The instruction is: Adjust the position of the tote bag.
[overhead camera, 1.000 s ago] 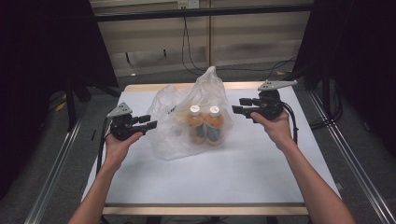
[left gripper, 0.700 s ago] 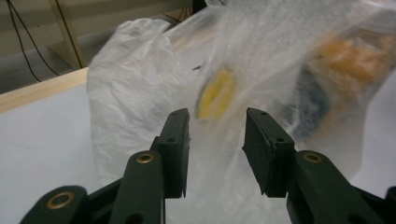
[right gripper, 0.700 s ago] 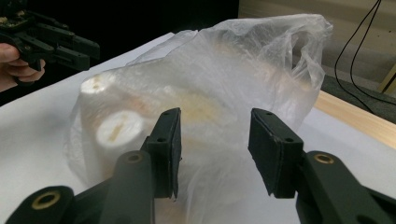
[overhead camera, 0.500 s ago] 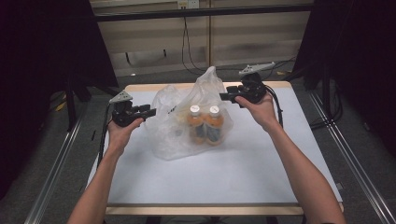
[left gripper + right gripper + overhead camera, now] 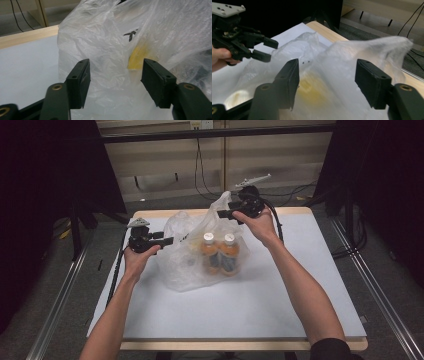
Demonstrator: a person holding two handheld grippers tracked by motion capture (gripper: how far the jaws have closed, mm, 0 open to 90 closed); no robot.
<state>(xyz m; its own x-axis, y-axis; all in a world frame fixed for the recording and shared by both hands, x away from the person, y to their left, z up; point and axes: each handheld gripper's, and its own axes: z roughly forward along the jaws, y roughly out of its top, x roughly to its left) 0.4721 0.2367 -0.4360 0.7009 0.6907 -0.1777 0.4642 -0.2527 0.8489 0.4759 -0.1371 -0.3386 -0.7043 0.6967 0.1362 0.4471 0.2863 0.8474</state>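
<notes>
High view: crinkled clear plastic bag (image 5: 200, 255) mid-table, two orange bottles with white caps (image 5: 220, 251) inside; left gripper (image 5: 167, 240) at bag's left edge, right gripper (image 5: 223, 214) at its top. Left gripper view: jaws just opened, bag film between, unpinched. Right gripper view: same.

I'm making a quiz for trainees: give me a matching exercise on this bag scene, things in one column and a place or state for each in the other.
Things:
1. plastic bag
2. two bottles
3. left gripper
4. right gripper

Places or states:
A. upright inside the bag, white caps
B. open, at the bag's far upper edge
C. clear, crumpled, on the table
D. open, at the bag's left side

Pairs: 1-C, 2-A, 3-D, 4-B
</notes>
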